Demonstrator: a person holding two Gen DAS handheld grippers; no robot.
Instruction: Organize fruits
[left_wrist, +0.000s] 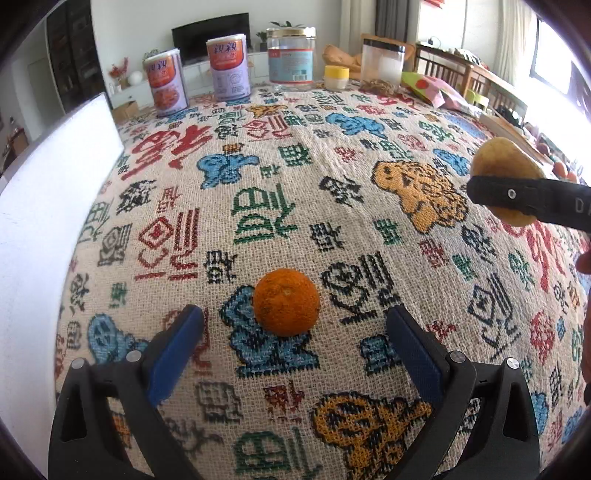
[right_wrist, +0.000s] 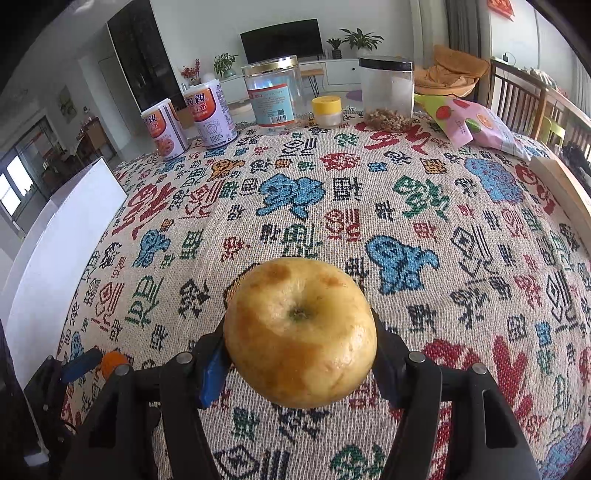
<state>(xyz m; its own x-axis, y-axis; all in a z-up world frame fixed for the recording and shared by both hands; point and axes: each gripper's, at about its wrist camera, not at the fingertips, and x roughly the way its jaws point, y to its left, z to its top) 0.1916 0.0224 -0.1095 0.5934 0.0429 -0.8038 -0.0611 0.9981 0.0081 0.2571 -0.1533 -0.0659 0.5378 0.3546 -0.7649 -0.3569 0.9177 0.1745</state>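
A yellow apple (right_wrist: 300, 332), its skin mottled with brown patches, sits pinched between the two fingers of the right tool (right_wrist: 300, 341), held clear above the bench (right_wrist: 424, 192) with its stem hollow facing the camera; the blue pads (right_wrist: 213, 373) press against its sides. From the left wrist view the same apple (left_wrist: 502, 166) shows at the far right edge, with one dark finger of the right tool crossing in front of it. An orange (left_wrist: 286, 302) rests on the patterned woven cloth (left_wrist: 295, 177) that covers the bench, lying over a blue figure in the weave. The left tool (left_wrist: 293, 325) has its fingers spread wide, one on each side of the orange and just short of it, touching nothing that can be seen. In the right wrist view that orange (right_wrist: 112, 363) appears small at the lower left beside a blue pad of the left tool. At the far edge of the bench stand two purple cans (right_wrist: 188, 122), a clear jar with a gold lid (right_wrist: 273, 94), a small jar with a yellow lid (right_wrist: 325, 110), and a clear container with a black lid (right_wrist: 387, 92) holding brown bits at its bottom. A pink snack bag (right_wrist: 469, 123) lies to their right. A white board (left_wrist: 44, 229) stands along the left side of the bench.
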